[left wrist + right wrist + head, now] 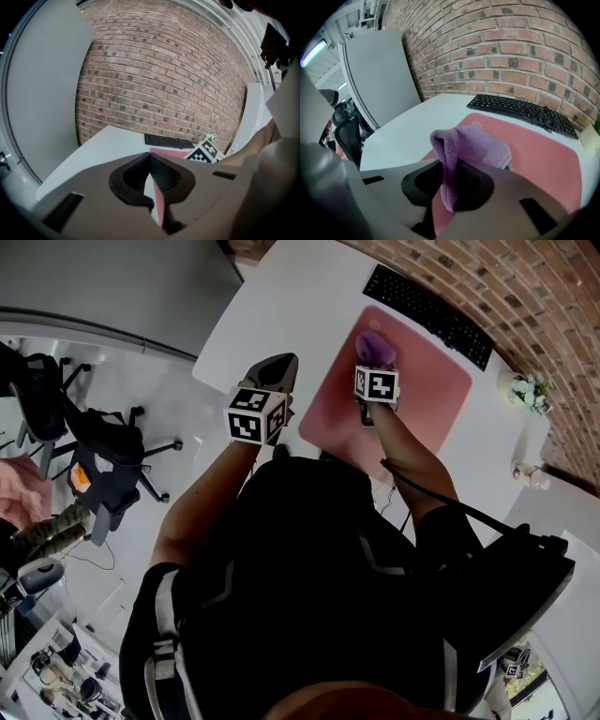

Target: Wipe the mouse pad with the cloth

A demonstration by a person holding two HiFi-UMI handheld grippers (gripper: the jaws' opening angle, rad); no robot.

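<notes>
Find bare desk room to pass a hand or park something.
Widest bare patch: white desk between the mouse pad and the desk's left edge. The pad's right half is bare too. Crowded: keyboard along the back, cloth in the right gripper over the pad's far-left corner.

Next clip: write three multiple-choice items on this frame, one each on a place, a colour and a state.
1. Where is the keyboard? A) between mouse pad and brick wall B) on the pad C) on a chair
2. Colour of the cloth? A) green B) purple C) white
3. The right gripper is: A) open B) shut, empty C) shut on the cloth
Answers: A, it lies beyond the pad along the wall; B, its pile is purple; C, a fold is pinched between the jaws.
</notes>
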